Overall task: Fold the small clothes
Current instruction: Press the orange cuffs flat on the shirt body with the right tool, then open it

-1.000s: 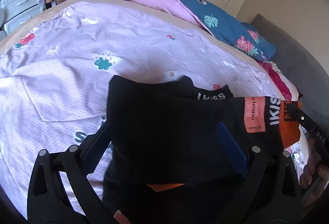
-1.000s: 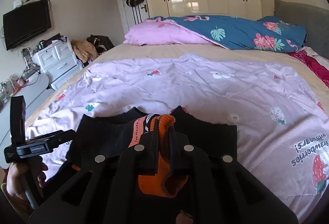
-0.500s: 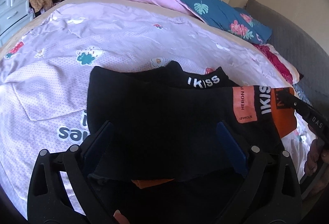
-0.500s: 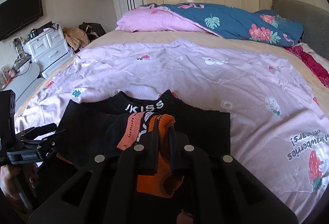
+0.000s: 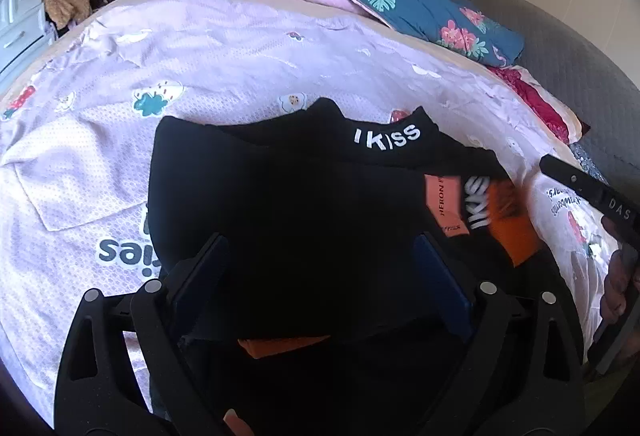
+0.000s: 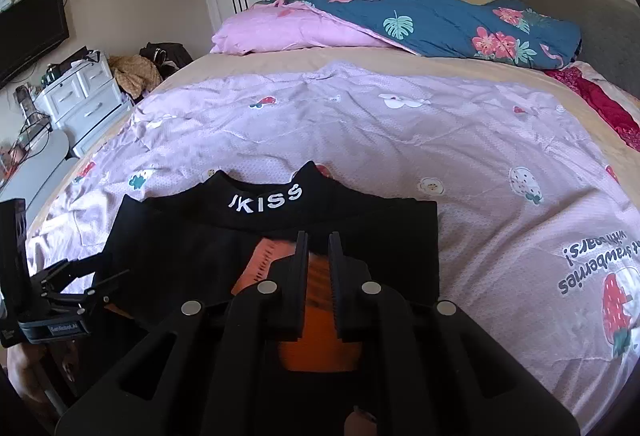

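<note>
A black top (image 5: 288, 196) with a white "IKISS" collar and orange cuffs lies on the lilac quilt (image 5: 240, 48); it also shows in the right wrist view (image 6: 360, 232). My left gripper (image 5: 320, 248) has its jaws wide apart, with the black fabric draped over and between them. My right gripper (image 6: 318, 240) is shut on the orange sleeve cuff (image 6: 320, 328), low over the garment's body. The right gripper shows at the right edge of the left wrist view (image 5: 592, 196); the left gripper shows at the left edge of the right wrist view (image 6: 60, 292).
A pink pillow (image 6: 288, 32) and a blue flowered duvet (image 6: 448, 24) lie at the far end of the bed. A grey headboard (image 6: 600, 24) is on the right. White drawers (image 6: 80, 96) and a TV (image 6: 28, 32) stand left of the bed.
The right gripper has carried the orange cuff and sleeve lower onto the garment's body. The back "IKISS" collar has come fully into view. The left gripper stays open under the fabric.
</note>
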